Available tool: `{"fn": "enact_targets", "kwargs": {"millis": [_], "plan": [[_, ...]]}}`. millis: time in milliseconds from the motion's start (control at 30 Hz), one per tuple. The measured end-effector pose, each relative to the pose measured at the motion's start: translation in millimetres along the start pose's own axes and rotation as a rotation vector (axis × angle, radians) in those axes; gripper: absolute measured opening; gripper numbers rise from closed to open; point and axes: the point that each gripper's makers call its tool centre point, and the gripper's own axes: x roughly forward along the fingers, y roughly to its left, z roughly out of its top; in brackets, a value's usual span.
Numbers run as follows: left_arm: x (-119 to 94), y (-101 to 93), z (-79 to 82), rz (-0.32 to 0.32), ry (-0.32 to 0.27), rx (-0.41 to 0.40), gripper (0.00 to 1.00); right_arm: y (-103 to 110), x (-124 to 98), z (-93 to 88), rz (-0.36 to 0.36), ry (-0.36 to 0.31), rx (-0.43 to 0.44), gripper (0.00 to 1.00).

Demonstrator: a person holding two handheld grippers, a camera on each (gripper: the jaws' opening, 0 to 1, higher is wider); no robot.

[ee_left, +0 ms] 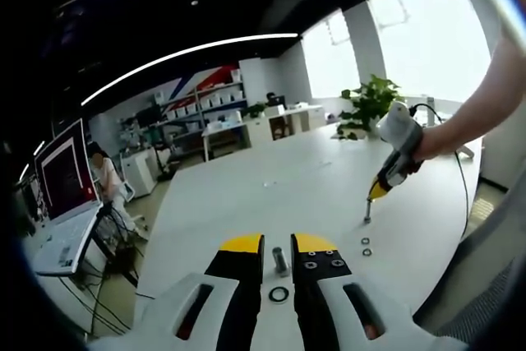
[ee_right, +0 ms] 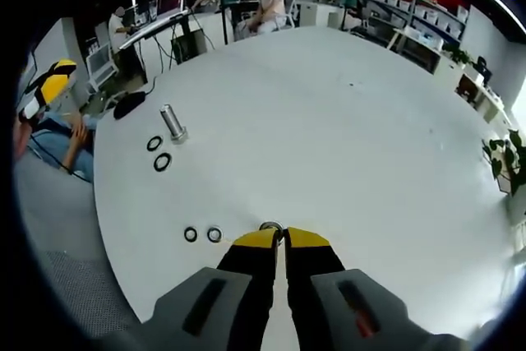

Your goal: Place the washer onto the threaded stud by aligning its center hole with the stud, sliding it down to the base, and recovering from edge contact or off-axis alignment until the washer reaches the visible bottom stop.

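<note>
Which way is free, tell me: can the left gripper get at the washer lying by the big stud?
Probably yes. The left gripper is open, and the washer lies flat on the table between its fingers, just short of the stud. Nothing sits on or against it.

Yellow-tipped black jaws, white table [ee_right: 345,137], silvery stud [ee_right: 173,123], dark washers [ee_right: 162,162].

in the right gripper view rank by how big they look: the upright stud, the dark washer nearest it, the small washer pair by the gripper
1. Upright stud, largest.
2. Dark washer beside it; the second dark washer looks about the same.
3. Small washer pair, smallest, even though they lie nearer the camera; the two look alike.
</note>
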Motion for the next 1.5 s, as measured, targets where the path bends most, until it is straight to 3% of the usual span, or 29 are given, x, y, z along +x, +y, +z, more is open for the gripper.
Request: {"fn": "enact_targets", "kwargs": {"millis": [967, 1500], "plan": [[0.0, -1.2, -1.0, -0.004, 0.003, 0.000, 0.11, -1.0, -2.6, 3.7, -0.011, -0.012, 0.023, 0.09], [-0.8, -0.4, 0.5, -0.003, -0.006, -0.005, 0.11, 4.6, -11.9, 11.7, -0.011, -0.050, 0.049, 0.09]]}}
